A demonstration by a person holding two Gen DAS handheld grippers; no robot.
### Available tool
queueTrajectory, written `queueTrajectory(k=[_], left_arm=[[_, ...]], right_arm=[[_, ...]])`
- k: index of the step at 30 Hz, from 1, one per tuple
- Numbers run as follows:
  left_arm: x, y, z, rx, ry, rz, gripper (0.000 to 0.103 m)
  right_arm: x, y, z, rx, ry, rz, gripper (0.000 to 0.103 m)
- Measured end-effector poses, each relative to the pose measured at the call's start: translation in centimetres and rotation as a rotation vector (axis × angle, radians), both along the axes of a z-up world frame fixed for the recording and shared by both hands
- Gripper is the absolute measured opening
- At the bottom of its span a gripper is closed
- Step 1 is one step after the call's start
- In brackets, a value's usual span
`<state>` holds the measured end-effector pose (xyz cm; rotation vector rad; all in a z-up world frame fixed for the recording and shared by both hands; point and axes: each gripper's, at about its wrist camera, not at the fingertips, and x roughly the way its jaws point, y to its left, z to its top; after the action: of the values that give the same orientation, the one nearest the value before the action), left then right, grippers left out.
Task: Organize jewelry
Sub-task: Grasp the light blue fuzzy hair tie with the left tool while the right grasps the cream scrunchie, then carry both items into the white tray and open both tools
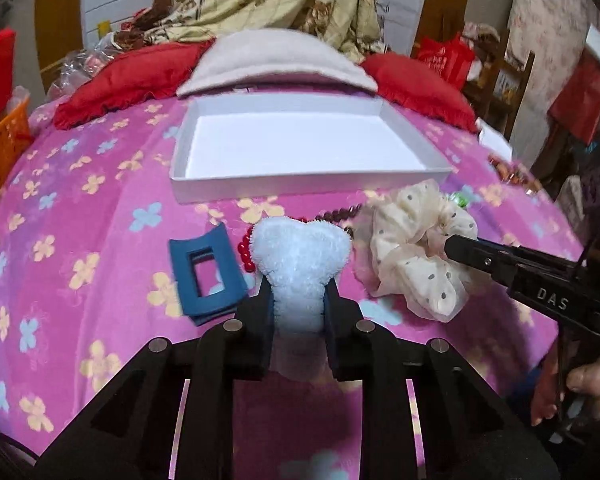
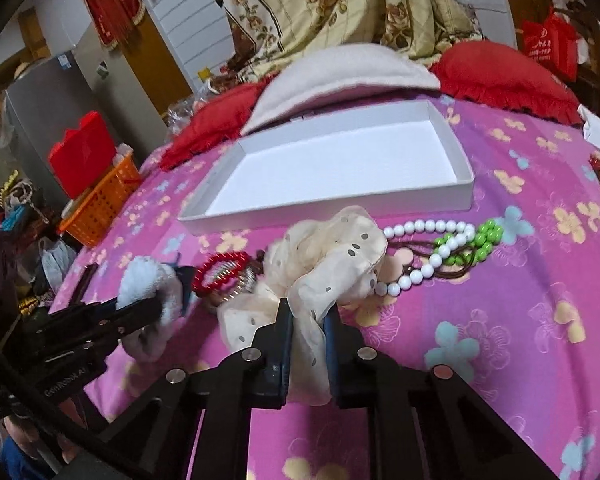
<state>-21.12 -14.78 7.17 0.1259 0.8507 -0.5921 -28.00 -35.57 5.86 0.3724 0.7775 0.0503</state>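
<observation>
My left gripper (image 1: pixel 298 292) is shut on a fluffy white hair tie (image 1: pixel 300 248), its pads squeezing the lower part. A blue hair claw (image 1: pixel 208 276) lies just to its left and red beads (image 1: pixel 244 248) lie behind it. My right gripper (image 2: pixel 308 312) is shut on a cream dotted scrunchie (image 2: pixel 332 256), whose fabric bunches between the pads. Beside the scrunchie lie a red beaded hair clip (image 2: pixel 220 270), a white bead string (image 2: pixel 420 272) and green beads (image 2: pixel 484 240). An open white box (image 1: pixel 300 188) sits beyond them, with nothing in it.
Everything rests on a pink flowered blanket (image 1: pixel 80 220). Red pillows (image 1: pixel 128 76) and a pale cushion (image 1: pixel 276 60) lie behind the box. An orange basket (image 2: pixel 100 208) stands off the bed's left edge. A person's hand (image 1: pixel 584 384) holds the right gripper.
</observation>
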Motion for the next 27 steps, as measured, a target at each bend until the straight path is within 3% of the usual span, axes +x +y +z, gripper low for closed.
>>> queueTrajectory(k=[8, 13, 22, 27], left_arm=[[-0.2, 2.3, 4.5, -0.123, -0.009, -0.004, 0.020], [2.8, 2.1, 5.4, -0.130, -0.004, 0.015, 0.020], [13.2, -1.1, 4.3, -0.098, 0.003, 0.063, 0.020], [19.8, -3.3, 2.0, -0.028, 0.060, 0.088, 0.020]], right_arm=[[-0.7, 0.7, 4.4, -0.025, -0.087, 0.018, 0.014], [0.8, 0.3, 6.7, -0.070, -0.122, 0.018, 0.014], [9.6, -2.5, 6.7, -0.107, -0.085, -0.008, 0.014], [16.1, -4.5, 4.5, -0.016, -0.032, -0.033, 0.014]])
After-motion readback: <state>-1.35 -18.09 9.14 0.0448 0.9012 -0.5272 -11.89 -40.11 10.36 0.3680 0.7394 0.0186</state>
